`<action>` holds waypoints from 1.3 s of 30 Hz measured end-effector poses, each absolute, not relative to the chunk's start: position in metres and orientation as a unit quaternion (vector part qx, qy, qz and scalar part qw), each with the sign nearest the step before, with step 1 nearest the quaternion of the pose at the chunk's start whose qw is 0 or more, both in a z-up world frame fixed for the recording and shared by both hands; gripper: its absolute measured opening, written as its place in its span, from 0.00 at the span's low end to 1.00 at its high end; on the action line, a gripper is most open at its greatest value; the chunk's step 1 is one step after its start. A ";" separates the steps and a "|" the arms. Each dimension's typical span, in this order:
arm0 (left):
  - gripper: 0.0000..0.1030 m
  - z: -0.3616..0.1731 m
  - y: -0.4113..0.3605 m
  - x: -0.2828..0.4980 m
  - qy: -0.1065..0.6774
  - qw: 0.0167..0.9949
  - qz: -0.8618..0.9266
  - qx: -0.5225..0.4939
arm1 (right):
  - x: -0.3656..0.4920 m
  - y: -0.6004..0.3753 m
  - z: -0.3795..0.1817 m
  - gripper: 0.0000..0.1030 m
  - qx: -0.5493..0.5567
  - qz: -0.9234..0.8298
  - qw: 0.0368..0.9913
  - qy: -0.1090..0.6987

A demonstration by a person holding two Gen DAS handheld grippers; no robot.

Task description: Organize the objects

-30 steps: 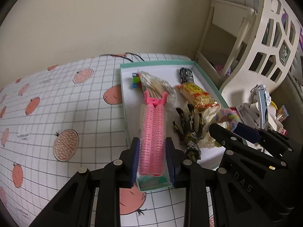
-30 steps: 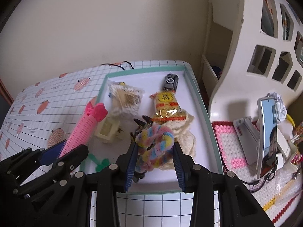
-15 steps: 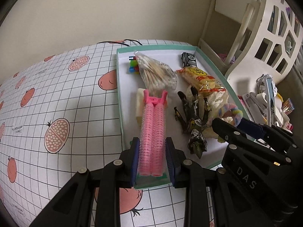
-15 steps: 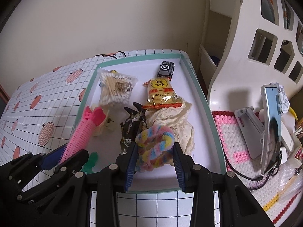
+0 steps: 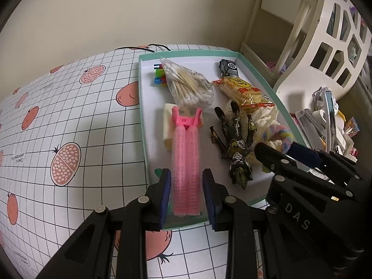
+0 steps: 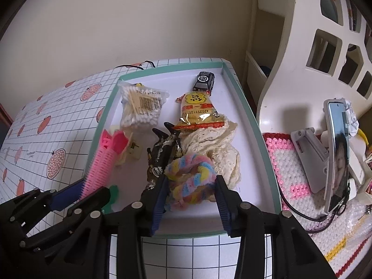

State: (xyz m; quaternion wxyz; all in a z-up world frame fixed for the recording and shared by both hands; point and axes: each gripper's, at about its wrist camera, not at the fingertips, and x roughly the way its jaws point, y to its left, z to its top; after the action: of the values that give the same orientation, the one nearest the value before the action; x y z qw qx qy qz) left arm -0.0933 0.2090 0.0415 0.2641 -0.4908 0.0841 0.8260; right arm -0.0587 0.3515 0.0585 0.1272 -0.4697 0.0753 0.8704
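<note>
Cream wall backs a table [image 5: 76,121] covered in a grid cloth with fruit prints, where a teal-rimmed tray [image 5: 141,107] holds clutter. Left gripper [image 5: 186,193] has its jaws closed against both sides of a pink hair roller clip [image 5: 186,153], which runs forward from between them over the tray's near edge. Right gripper [image 6: 189,200] has its jaws pressed on a pastel scrunchie [image 6: 190,176], above a lace cloth [image 6: 218,144] and beside a black toy figure [image 6: 162,153].

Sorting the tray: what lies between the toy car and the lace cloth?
The yellow snack packet lies between the toy car and the lace cloth, clearest in the right wrist view.
</note>
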 end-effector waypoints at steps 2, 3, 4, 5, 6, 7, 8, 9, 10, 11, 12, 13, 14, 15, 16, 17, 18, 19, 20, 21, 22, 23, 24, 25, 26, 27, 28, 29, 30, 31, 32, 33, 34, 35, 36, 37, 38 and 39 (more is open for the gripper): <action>0.30 0.043 0.208 -0.093 0.084 0.264 0.826 -0.490 | -0.059 0.350 0.059 0.46 -0.469 0.871 0.127 0.073; 0.33 0.044 0.206 -0.093 0.083 0.263 0.826 -0.491 | -0.058 0.349 0.059 0.47 -0.470 0.871 0.127 0.074; 0.35 0.045 0.204 -0.093 0.081 0.262 0.826 -0.492 | -0.058 0.349 0.060 0.49 -0.469 0.871 0.126 0.075; 0.36 0.046 0.201 -0.093 0.079 0.260 0.827 -0.492 | -0.057 0.350 0.060 0.51 -0.468 0.871 0.126 0.077; 0.37 0.046 0.200 -0.093 0.079 0.260 0.827 -0.492 | -0.056 0.350 0.061 0.55 -0.468 0.871 0.126 0.079; 0.40 0.048 0.198 -0.093 0.078 0.260 0.828 -0.491 | -0.056 0.350 0.061 0.58 -0.467 0.872 0.124 0.081; 0.43 0.049 0.196 -0.093 0.076 0.259 0.829 -0.490 | -0.055 0.350 0.062 0.59 -0.466 0.872 0.123 0.082; 0.46 0.051 0.193 -0.092 0.072 0.259 0.830 -0.489 | -0.055 0.349 0.062 0.60 -0.466 0.873 0.122 0.082; 0.47 0.053 0.190 -0.092 0.066 0.259 0.831 -0.487 | -0.055 0.349 0.063 0.61 -0.465 0.873 0.122 0.081; 0.48 0.056 0.187 -0.091 0.060 0.258 0.833 -0.486 | -0.055 0.348 0.063 0.61 -0.464 0.874 0.121 0.080; 0.49 0.057 0.185 -0.090 0.058 0.258 0.833 -0.485 | -0.054 0.347 0.064 0.64 -0.464 0.874 0.118 0.081; 0.52 0.059 0.182 -0.089 0.056 0.256 0.835 -0.483 | -0.054 0.346 0.064 0.66 -0.463 0.875 0.117 0.081; 0.54 0.061 0.179 -0.089 0.054 0.254 0.837 -0.482 | -0.053 0.345 0.065 0.66 -0.462 0.875 0.118 0.079; 0.55 0.063 0.175 -0.089 0.051 0.251 0.839 -0.480 | -0.052 0.343 0.066 0.66 -0.462 0.876 0.119 0.078; 0.56 0.064 0.171 -0.089 0.049 0.247 0.841 -0.479 | -0.051 0.342 0.067 0.66 -0.461 0.876 0.119 0.078; 0.56 0.065 0.168 -0.089 0.047 0.243 0.843 -0.478 | -0.050 0.341 0.068 0.66 -0.458 0.877 0.119 0.077; 0.56 0.066 0.166 -0.089 0.046 0.240 0.844 -0.477 | -0.049 0.340 0.069 0.67 -0.457 0.878 0.119 0.077; 0.57 0.067 0.160 -0.089 0.043 0.233 0.847 -0.475 | -0.047 0.338 0.071 0.68 -0.454 0.880 0.119 0.076; 0.59 0.068 0.155 -0.089 0.042 0.227 0.850 -0.474 | -0.046 0.337 0.073 0.68 -0.453 0.880 0.119 0.075; 0.65 0.068 0.152 -0.090 0.040 0.223 0.852 -0.473 | -0.045 0.335 0.074 0.68 -0.452 0.881 0.119 0.074; 0.76 0.069 0.146 -0.091 0.039 0.214 0.855 -0.470 | -0.043 0.334 0.075 0.68 -0.451 0.881 0.119 0.072; 0.79 0.069 0.141 -0.091 0.037 0.209 0.858 -0.468 | -0.042 0.333 0.076 0.69 -0.450 0.882 0.120 0.072; 0.81 0.070 0.134 -0.091 0.035 0.202 0.861 -0.465 | -0.040 0.331 0.077 0.73 -0.448 0.883 0.120 0.071; 0.82 0.071 0.130 -0.091 0.034 0.197 0.864 -0.463 | -0.038 0.330 0.078 0.80 -0.447 0.884 0.120 0.072; 0.83 0.072 0.127 -0.092 0.033 0.193 0.866 -0.461 | -0.036 0.328 0.079 0.82 -0.445 0.884 0.119 0.074; 0.85 0.073 0.122 -0.091 0.031 0.186 0.870 -0.456 | -0.035 0.327 0.080 0.83 -0.444 0.885 0.119 0.074; 0.89 0.074 0.117 -0.090 0.031 0.181 0.872 -0.453 | -0.033 0.325 0.081 0.85 -0.443 0.886 0.119 0.074; 0.93 0.075 0.114 -0.090 0.030 0.176 0.875 -0.450 | -0.031 0.322 0.083 0.86 -0.441 0.886 0.118 0.073; 0.99 0.076 0.110 -0.089 0.029 0.172 0.878 -0.446 | -0.031 0.321 0.083 0.90 -0.440 0.887 0.118 0.072; 1.00 0.077 0.107 -0.088 0.028 0.168 0.880 -0.443 | -0.029 0.319 0.085 0.91 -0.439 0.888 0.117 0.071; 1.00 0.077 0.104 -0.087 0.026 0.164 0.882 -0.441 | -0.027 0.317 0.086 0.91 -0.438 0.889 0.116 0.069; 1.00 0.077 0.100 -0.087 0.022 0.161 0.883 -0.440 | -0.026 0.316 0.086 0.93 -0.437 0.890 0.116 0.067; 1.00 0.077 0.096 -0.086 0.019 0.159 0.883 -0.441 | -0.023 0.313 0.087 0.98 -0.436 0.890 0.115 0.066; 1.00 0.077 0.092 -0.086 0.019 0.157 0.883 -0.442 | -0.022 0.312 0.087 1.00 -0.435 0.891 0.116 0.066; 1.00 0.076 0.089 -0.085 0.021 0.155 0.883 -0.443 | -0.019 0.310 0.088 1.00 -0.433 0.891 0.117 0.065; 1.00 0.076 0.087 -0.083 0.023 0.153 0.883 -0.444 | -0.017 0.309 0.088 1.00 -0.433 0.891 0.117 0.064; 1.00 0.076 0.084 -0.082 0.023 0.152 0.883 -0.443 | -0.014 0.308 0.088 1.00 -0.434 0.891 0.117 0.064; 1.00 0.076 0.080 -0.080 0.021 0.154 0.883 -0.442 | -0.012 0.307 0.087 1.00 -0.434 0.891 0.117 0.065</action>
State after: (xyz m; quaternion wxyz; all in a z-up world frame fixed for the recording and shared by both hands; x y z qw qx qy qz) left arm -0.0801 0.0796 0.0763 0.1538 -0.4422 0.0207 0.8834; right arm -0.0121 0.3066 0.0873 0.1173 -0.4336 0.0648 0.8911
